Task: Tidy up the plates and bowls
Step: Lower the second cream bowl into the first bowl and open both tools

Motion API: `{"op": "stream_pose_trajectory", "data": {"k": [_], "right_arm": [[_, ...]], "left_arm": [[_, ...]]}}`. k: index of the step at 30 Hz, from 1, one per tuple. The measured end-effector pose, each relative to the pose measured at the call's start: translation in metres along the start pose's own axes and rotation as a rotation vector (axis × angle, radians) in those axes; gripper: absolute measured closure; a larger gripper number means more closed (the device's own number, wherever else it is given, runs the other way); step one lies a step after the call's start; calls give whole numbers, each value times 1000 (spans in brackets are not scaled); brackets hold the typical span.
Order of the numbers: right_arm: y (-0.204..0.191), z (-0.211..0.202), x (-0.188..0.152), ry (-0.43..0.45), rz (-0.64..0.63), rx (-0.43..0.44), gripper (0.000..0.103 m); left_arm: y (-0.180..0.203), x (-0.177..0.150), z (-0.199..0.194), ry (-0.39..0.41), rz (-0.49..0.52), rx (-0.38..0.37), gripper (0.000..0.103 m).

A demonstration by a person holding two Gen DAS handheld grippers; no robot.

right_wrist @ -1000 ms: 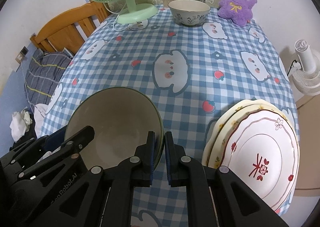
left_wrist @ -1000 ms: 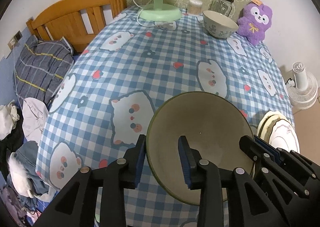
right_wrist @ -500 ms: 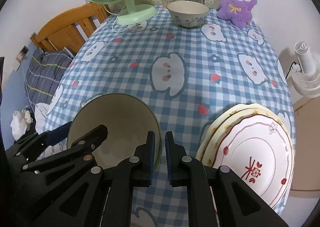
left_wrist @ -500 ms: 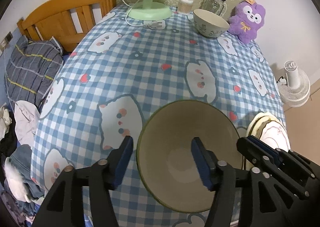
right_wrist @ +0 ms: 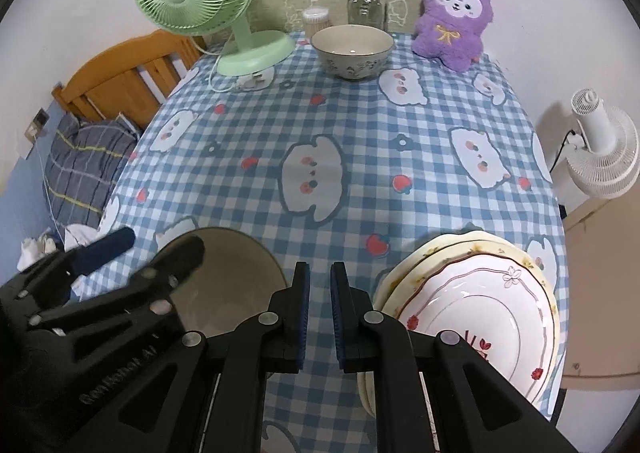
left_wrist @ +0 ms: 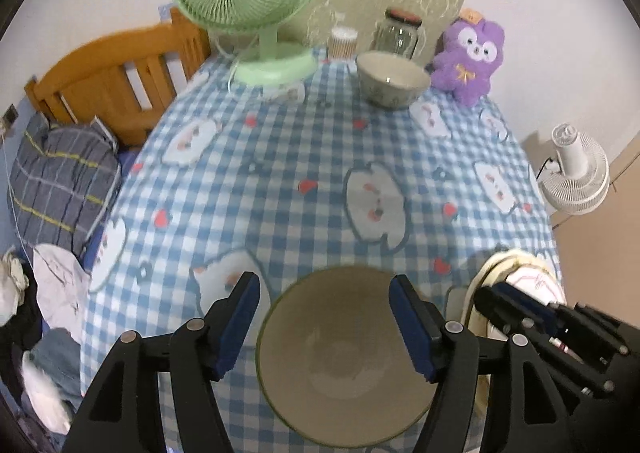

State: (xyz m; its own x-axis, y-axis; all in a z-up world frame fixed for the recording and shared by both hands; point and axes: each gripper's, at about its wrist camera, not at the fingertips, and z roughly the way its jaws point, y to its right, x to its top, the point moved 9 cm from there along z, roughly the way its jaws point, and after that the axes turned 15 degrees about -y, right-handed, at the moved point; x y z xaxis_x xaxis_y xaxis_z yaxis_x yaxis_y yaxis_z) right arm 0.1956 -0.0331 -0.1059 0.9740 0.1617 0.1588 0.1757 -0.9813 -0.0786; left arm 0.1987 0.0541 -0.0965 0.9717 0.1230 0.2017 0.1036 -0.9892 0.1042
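Observation:
A beige bowl with a green rim [left_wrist: 344,361] sits on the checked tablecloth near the front edge; it also shows in the right wrist view [right_wrist: 224,285]. My left gripper [left_wrist: 326,327] is open, its fingers wide apart above the bowl and clear of its rim. My right gripper [right_wrist: 318,313] is nearly shut and empty, between the bowl and a stack of plates [right_wrist: 476,321]. The stack shows in the left wrist view [left_wrist: 520,273] too. A floral bowl [right_wrist: 352,51] stands at the far end of the table [left_wrist: 390,79].
A green desk fan [right_wrist: 208,5], a glass jar [right_wrist: 367,3], a small cotton-swab tub [right_wrist: 316,19] and a purple plush [right_wrist: 456,17] line the far edge. A wooden bed frame [left_wrist: 116,69] with clothes is to the left. A white floor fan [right_wrist: 604,149] is to the right.
My left gripper has let go of the bowl's rim, opened wide and lifted. The bowl now rests on the cloth. My right gripper has drawn back and off the bowl's right rim.

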Motion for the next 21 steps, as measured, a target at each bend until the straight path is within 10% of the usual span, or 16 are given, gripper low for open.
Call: {"op": "stream_pose_trajectory", "data": {"k": [7,21], "right_arm": [[8,-20,12,33,10,-14,86],[36,-62,41,102,36,-33,45]], "left_arm": [[7,18,-13,20,-5,-6,26],[30,54,-44,77,-13,-19,13]]}}
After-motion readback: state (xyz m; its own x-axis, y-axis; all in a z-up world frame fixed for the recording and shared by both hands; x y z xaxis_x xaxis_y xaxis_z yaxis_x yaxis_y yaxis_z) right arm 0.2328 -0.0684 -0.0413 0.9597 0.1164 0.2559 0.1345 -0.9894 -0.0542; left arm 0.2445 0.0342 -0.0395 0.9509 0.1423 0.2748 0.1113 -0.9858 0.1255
